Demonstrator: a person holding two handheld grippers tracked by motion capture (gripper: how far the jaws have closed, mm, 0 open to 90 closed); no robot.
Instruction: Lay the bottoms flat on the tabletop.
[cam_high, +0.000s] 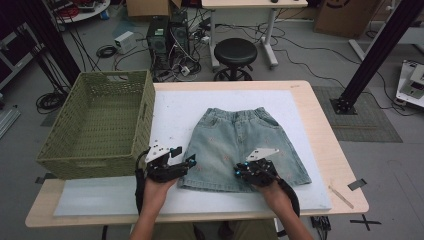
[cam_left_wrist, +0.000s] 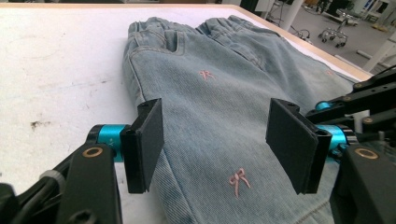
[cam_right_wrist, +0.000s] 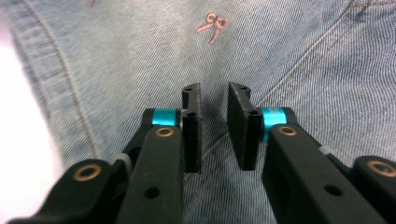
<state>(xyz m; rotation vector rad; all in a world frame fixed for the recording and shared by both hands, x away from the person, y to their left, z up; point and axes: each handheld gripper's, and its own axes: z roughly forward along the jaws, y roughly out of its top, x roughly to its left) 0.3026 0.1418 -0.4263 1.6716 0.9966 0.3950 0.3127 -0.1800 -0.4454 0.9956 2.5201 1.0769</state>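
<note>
Light blue denim shorts (cam_high: 240, 145) with small pink bows lie flat on the white mat (cam_high: 172, 107), waistband away from me. My left gripper (cam_high: 183, 158) is at the left leg's hem; in the left gripper view its jaws (cam_left_wrist: 215, 140) stand wide apart low over the denim (cam_left_wrist: 219, 88), gripping nothing. My right gripper (cam_high: 242, 170) rests over the lower middle of the shorts. In the right gripper view its jaws (cam_right_wrist: 215, 95) point down at the fabric (cam_right_wrist: 289, 51) with a narrow gap between them, and no cloth is pinched in it.
A green woven basket (cam_high: 100, 125) stands at the table's left, close to my left hand. The wooden table edge (cam_high: 327, 135) runs along the right. A black stool (cam_high: 235, 52), computers and cables are on the floor beyond the table.
</note>
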